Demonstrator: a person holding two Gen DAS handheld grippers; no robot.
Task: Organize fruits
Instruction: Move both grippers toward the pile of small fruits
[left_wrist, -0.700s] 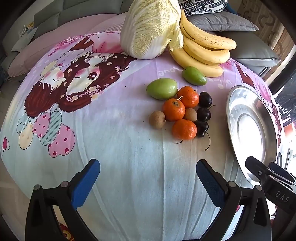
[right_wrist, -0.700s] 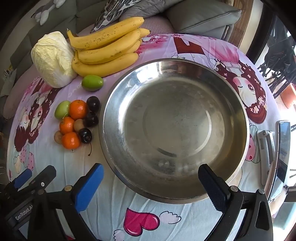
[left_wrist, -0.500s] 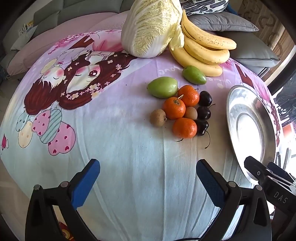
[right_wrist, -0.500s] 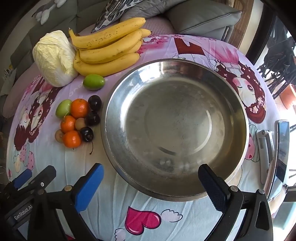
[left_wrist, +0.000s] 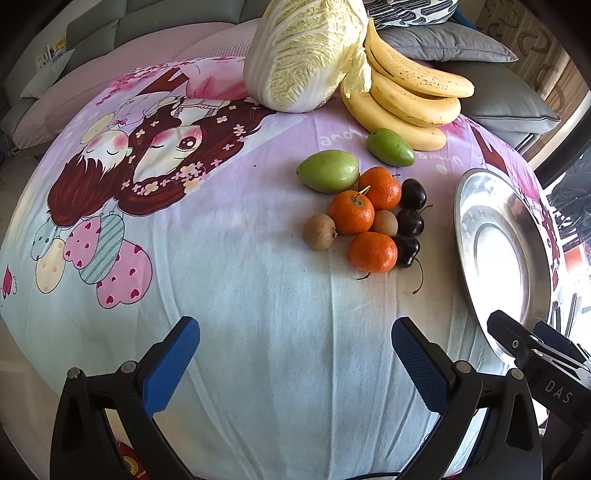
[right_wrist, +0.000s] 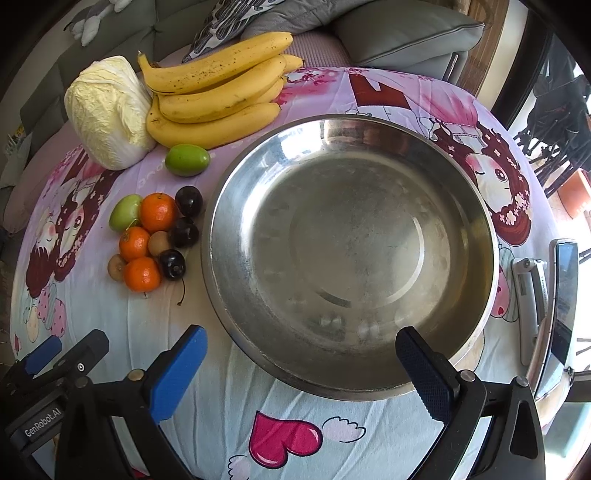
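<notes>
Both views are creeping slightly toward the fruit cluster (left_wrist: 364, 218), left tool (left_wrist: 295, 363) and right tool (right_wrist: 301, 363) hovering spread wide and empty, steel bowl (right_wrist: 236, 206) waiting beside.

A home living room: grey sofa (left_wrist: 155, 22) with cushions (right_wrist: 402, 33) behind a cartoon-print tablecloth (left_wrist: 221, 240).

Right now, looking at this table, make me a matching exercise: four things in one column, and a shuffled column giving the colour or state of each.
Column one:
1. bananas
2. metal bowl
3. cherries
4. left gripper

Column two:
A. dark, nearly black
B. open, holding nothing
C. yellow with brown specks
D. silver, nothing inside

Pairs: 1-C, 2-D, 3-A, 4-B
</notes>
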